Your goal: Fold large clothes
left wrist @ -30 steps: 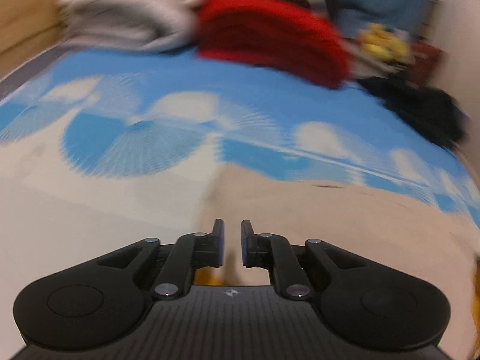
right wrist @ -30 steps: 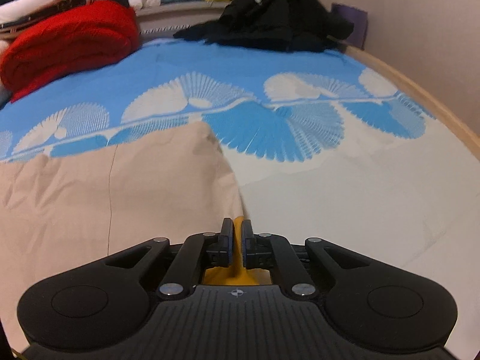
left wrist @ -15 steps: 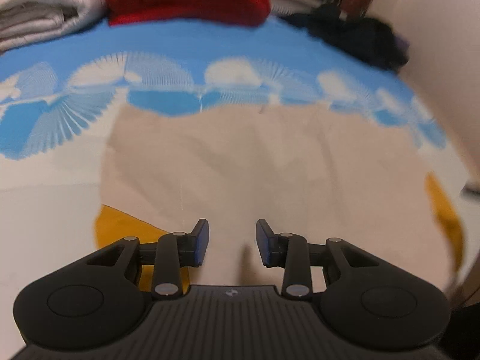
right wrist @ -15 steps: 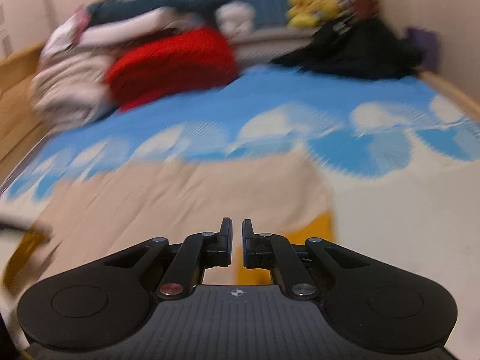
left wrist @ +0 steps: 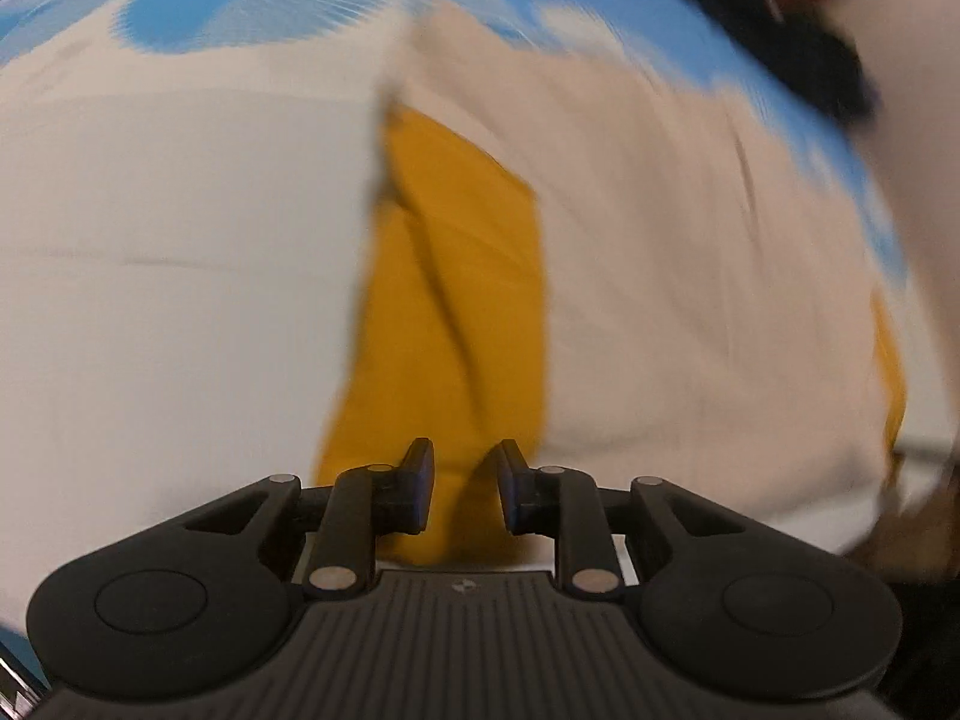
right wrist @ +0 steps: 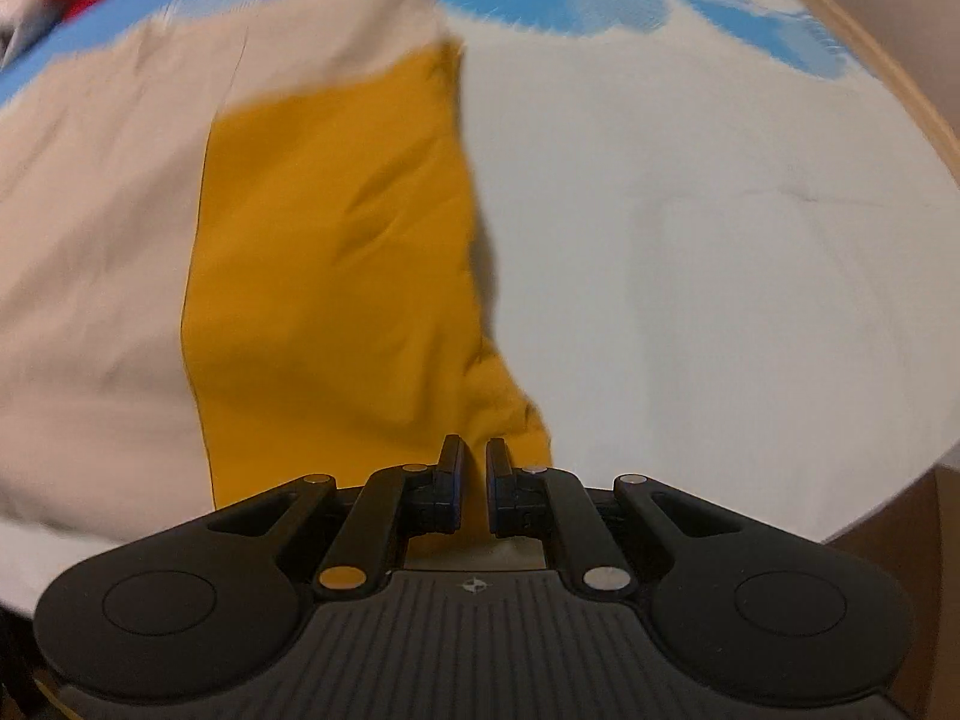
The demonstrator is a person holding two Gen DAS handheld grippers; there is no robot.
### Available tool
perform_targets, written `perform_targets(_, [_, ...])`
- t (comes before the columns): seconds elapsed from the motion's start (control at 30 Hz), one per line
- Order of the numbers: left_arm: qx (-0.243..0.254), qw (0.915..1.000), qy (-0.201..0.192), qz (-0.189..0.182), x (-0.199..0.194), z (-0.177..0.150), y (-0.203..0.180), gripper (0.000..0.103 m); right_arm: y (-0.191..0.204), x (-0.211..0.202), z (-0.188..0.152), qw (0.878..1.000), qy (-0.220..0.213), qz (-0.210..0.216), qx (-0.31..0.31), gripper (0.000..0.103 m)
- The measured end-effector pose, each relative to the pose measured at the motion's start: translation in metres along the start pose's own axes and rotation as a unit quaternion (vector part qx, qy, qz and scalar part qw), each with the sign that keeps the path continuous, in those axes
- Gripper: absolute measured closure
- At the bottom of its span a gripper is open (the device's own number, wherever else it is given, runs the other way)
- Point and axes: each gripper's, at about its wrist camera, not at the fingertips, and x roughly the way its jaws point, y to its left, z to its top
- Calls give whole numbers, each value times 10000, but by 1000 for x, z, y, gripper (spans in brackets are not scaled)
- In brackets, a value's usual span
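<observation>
- Change since half a second ago: both cameras have dropped close to the near edge of the bed; the garment now fills each view, where the far pile of clothes showed before.
- Garment (left wrist: 690, 276): beige body with mustard-yellow sleeves, lying flat on the bed sheet (left wrist: 168, 300), which is white near, blue-patterned far.
- Left sleeve (left wrist: 444, 312): mustard, lying alongside the beige body, creased lengthwise.
- Left hand-held gripper (left wrist: 461, 489): jaws spread apart, the sleeve's near end lying between them; not yet pinched.
- Right sleeve (right wrist: 336, 252): mustard, wrinkled, its outer edge lifted slightly and casting a shadow on the sheet.
- Right hand-held gripper (right wrist: 474, 483): jaws nearly together with yellow cloth in the narrow gap; whether it truly grips the cloth cannot be told.
- Risk: the left jaws closing may catch the sheet with the sleeve, dragging bedding into the fold.
- Risk: uneven grips would skew the fold or let one sleeve slip free.
</observation>
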Motion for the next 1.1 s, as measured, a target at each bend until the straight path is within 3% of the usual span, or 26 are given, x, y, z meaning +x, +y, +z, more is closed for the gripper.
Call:
perform_targets(0.07, [-507,9981,-335,-110,-15,3,19,63,-3,-12,2,9990,-291,214,277,92])
perform_targets(0.1, [-735,9963,-436,-89,-19,4,28,47,-4,-15,2,9980,-394,306,383,89])
perform_targets(0.13, [-896,9950,-448,-19,-20,6,33,40,-8,-15,6,9975,-438,355,438,75])
perform_targets(0.17, [-1037,9938,-383,79,-17,7,38,39,-8,-14,6,9974,-425,352,466,58])
perform_targets(0.2, [-1120,9932,-291,132,-14,8,42,39,-7,-10,6,9978,-353,314,470,53])
perform_targets(0.43, [-1368,9892,507,112,21,8,50,35,-23,23,1,9958,305,104,858,49])
perform_targets(0.57, [-1271,9904,538,71,31,7,42,31,-23,26,-1,9958,364,110,828,49])
perform_targets(0.6, [-1230,9909,536,52,32,8,41,33,-20,26,-1,9965,357,98,743,50])
perform_targets(0.7, [-938,9939,577,-81,36,7,26,70,-17,27,1,9980,332,40,543,62])
perform_targets(0.8, [-598,9973,421,-38,34,6,16,88,-17,23,1,9981,279,-37,555,88])
perform_targets(0.87, [-478,9984,283,-122,28,5,13,93,-22,19,2,9975,185,-6,680,100])
perform_targets(1.1, [-380,9984,-96,-396,-8,-6,30,96,-18,-5,2,9961,-259,455,708,102])
